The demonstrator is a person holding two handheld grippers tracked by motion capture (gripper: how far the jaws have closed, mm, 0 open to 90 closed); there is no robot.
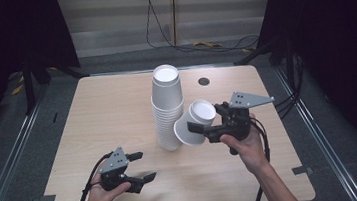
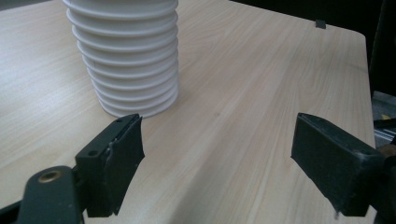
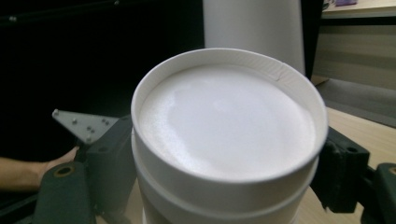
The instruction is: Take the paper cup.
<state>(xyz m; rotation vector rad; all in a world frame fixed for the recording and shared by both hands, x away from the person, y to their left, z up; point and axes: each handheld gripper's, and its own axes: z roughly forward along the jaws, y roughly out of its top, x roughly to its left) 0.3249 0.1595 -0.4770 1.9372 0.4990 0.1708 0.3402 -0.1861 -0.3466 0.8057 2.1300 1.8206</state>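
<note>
The left gripper (image 1: 142, 165) has its jaws apart and empty, just in front of the stack of cups (image 1: 168, 109). Right of the stack, the right gripper (image 1: 200, 129) clamps a tilted white cup (image 1: 195, 122) between its jaws, beside the stack.

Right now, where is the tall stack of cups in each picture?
High view: stack of cups, middle of the wooden table.
Left gripper view: stack of cups, top left.
Right gripper view: stack of cups, top middle, behind the held cup.
Shared landmark: the wooden table.
</note>
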